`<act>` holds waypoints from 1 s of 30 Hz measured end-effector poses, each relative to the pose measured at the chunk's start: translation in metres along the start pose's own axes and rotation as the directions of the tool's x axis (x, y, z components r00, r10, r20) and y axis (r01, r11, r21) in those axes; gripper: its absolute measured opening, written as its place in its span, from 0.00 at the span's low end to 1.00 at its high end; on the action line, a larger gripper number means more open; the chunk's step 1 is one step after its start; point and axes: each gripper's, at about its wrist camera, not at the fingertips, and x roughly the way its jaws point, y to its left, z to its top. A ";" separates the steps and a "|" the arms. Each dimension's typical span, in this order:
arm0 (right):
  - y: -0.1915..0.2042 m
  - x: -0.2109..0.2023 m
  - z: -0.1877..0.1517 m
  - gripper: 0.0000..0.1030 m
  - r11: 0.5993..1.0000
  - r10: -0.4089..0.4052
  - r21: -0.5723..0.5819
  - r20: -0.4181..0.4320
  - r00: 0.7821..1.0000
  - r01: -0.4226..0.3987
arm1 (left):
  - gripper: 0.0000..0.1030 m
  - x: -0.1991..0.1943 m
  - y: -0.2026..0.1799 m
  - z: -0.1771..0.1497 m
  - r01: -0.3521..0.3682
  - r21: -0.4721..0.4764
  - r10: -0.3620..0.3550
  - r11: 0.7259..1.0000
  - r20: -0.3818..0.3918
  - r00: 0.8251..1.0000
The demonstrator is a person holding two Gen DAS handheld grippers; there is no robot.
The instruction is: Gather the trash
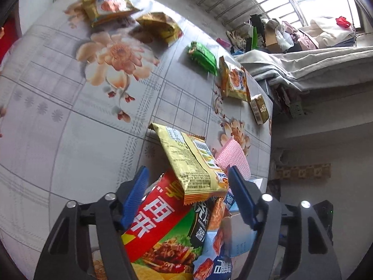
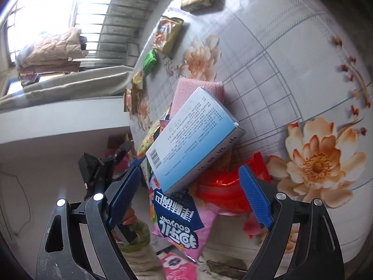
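Note:
A heap of snack wrappers lies at the near table edge. In the left wrist view my left gripper (image 1: pixel 188 177) is open above it, over a yellow snack bag (image 1: pixel 188 161) and a red and green chip bag (image 1: pixel 160 224). In the right wrist view my right gripper (image 2: pixel 190 191) is open above the same heap, over a light blue box (image 2: pixel 193 135), a pink and blue bag (image 2: pixel 179 217) and a red wrapper (image 2: pixel 221 186). Neither gripper holds anything. A pink cloth (image 2: pixel 198 88) lies under the box.
Loose wrappers lie across the flowered tablecloth (image 1: pixel 70 140): two gold packets (image 1: pixel 107 4) (image 1: pixel 160 26), a green one (image 1: pixel 202 57), an orange one (image 1: pixel 234 81), a small gold box (image 1: pixel 258 108). A bed with piled clothes (image 1: pixel 314 58) stands beyond the table edge.

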 end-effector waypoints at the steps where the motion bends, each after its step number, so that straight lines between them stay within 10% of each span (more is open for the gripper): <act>1: 0.001 0.003 0.000 0.80 1.000 -0.005 0.008 -0.003 1.000 0.005 | 0.58 0.003 0.001 0.001 0.002 -0.004 -0.002 1.000 -0.009 1.000; 17: 0.006 0.016 0.004 0.80 0.997 -0.033 0.067 -0.037 0.999 0.035 | 0.18 0.016 0.000 0.007 0.074 0.004 -0.074 0.997 -0.025 0.997; 30: 0.014 0.032 0.015 0.80 0.988 -0.139 0.064 -0.030 0.990 0.141 | 0.06 -0.011 -0.026 -0.008 0.039 0.231 -0.055 0.972 0.065 0.996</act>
